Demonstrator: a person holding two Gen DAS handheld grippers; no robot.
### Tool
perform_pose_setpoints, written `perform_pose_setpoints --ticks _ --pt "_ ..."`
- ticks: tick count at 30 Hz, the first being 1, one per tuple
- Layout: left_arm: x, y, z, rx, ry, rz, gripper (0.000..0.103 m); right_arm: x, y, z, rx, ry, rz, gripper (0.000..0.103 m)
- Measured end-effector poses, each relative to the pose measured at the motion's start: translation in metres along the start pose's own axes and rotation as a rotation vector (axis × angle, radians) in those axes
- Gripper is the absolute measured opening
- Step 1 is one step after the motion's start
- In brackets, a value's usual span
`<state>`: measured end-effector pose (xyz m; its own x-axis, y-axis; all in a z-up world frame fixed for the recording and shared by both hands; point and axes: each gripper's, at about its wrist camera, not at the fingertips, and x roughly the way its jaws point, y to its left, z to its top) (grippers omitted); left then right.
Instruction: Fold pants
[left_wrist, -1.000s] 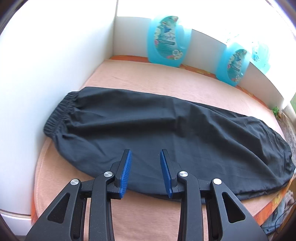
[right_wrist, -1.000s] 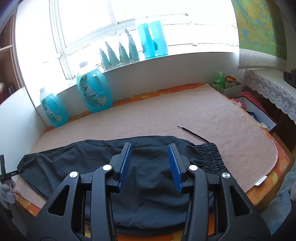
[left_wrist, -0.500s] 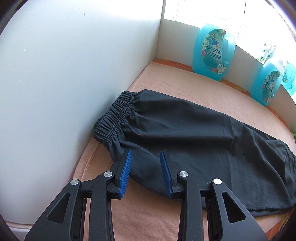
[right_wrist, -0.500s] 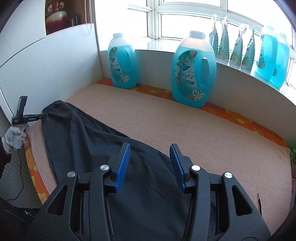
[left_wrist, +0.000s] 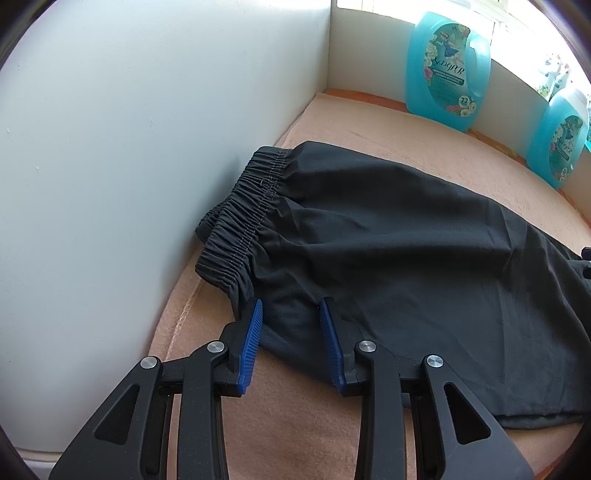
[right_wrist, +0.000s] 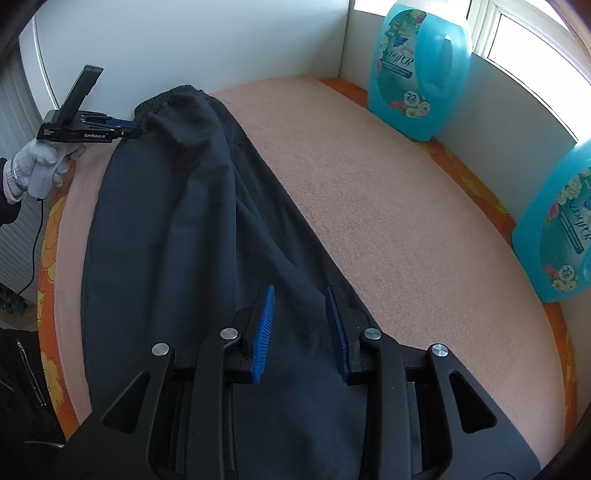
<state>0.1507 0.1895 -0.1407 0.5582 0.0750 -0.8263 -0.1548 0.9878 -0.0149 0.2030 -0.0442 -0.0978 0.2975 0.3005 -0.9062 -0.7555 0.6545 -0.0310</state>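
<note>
Black pants (left_wrist: 406, 258) lie flat along the peach towel (left_wrist: 388, 122), with the elastic waistband (left_wrist: 243, 221) against the white side panel. My left gripper (left_wrist: 291, 302) hovers at the near corner just below the waistband, jaws apart, with the fabric edge lying under the gap. In the right wrist view the left gripper (right_wrist: 136, 130), held by a gloved hand (right_wrist: 40, 166), has its tips at the waistband (right_wrist: 166, 94). My right gripper (right_wrist: 300, 288) stands over the pants (right_wrist: 184, 240) at the leg end. Its jaws are closing, with cloth below them that the pads do not pinch.
Two blue detergent bottles (left_wrist: 447, 70) (left_wrist: 565, 140) stand along the back ledge, shown also as a bottle (right_wrist: 417, 66) and a second bottle (right_wrist: 557, 229). A white panel (left_wrist: 129, 147) walls the waistband end. Bare towel (right_wrist: 388, 203) stretches between pants and bottles. An orange flowered cloth (right_wrist: 48, 240) edges the front.
My left gripper shifted along the pants to the waistband corner and dropped closer. My right gripper swung round and down over the leg end, and its jaws narrowed.
</note>
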Motion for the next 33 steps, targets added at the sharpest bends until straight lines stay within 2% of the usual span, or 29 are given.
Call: perform_pose_setpoints --ticks 8,11,16,19,21,24,25,26,28,29,33 --pt "-0.001 0.001 -0.002 -0.006 -0.007 -0.004 0.033 0.027 0.007 0.003 -0.05 0.057 0.038 0.03" --pt "-0.003 0.004 -0.004 -0.011 -0.014 -0.011 0.033 0.025 0.015 0.001 -0.053 0.05 0.038 0.006" --pt "-0.005 0.005 -0.007 -0.009 -0.019 -0.014 0.034 0.009 0.02 0.001 -0.077 0.008 -0.049 0.003" --pt "-0.006 0.006 -0.007 -0.011 -0.021 -0.015 0.033 0.004 0.003 0.004 0.005 -0.021 -0.079 0.001" --pt "-0.006 0.007 -0.007 -0.009 -0.023 -0.015 0.034 0.002 -0.009 0.005 0.039 -0.034 -0.134 0.001" --pt "-0.007 0.008 -0.008 -0.008 -0.022 -0.014 0.034 0.003 -0.021 0.004 0.089 -0.012 -0.054 0.001" --pt "-0.007 0.008 -0.008 -0.006 -0.02 -0.013 0.034 0.001 -0.021 0.004 0.082 -0.012 -0.086 0.001" --pt "-0.007 0.008 -0.007 -0.005 -0.018 -0.013 0.034 -0.004 -0.022 0.003 0.086 -0.021 -0.094 0.002" --pt "-0.007 0.008 -0.006 -0.002 -0.011 -0.012 0.034 -0.021 -0.033 -0.002 0.14 -0.055 -0.081 0.02" --pt "-0.007 0.006 -0.005 0.002 -0.008 -0.007 0.033 -0.032 -0.041 -0.006 0.168 -0.08 -0.087 0.036" --pt "-0.018 0.0 -0.001 0.029 -0.027 0.014 0.033 -0.066 -0.074 -0.034 0.254 -0.102 -0.111 0.037"
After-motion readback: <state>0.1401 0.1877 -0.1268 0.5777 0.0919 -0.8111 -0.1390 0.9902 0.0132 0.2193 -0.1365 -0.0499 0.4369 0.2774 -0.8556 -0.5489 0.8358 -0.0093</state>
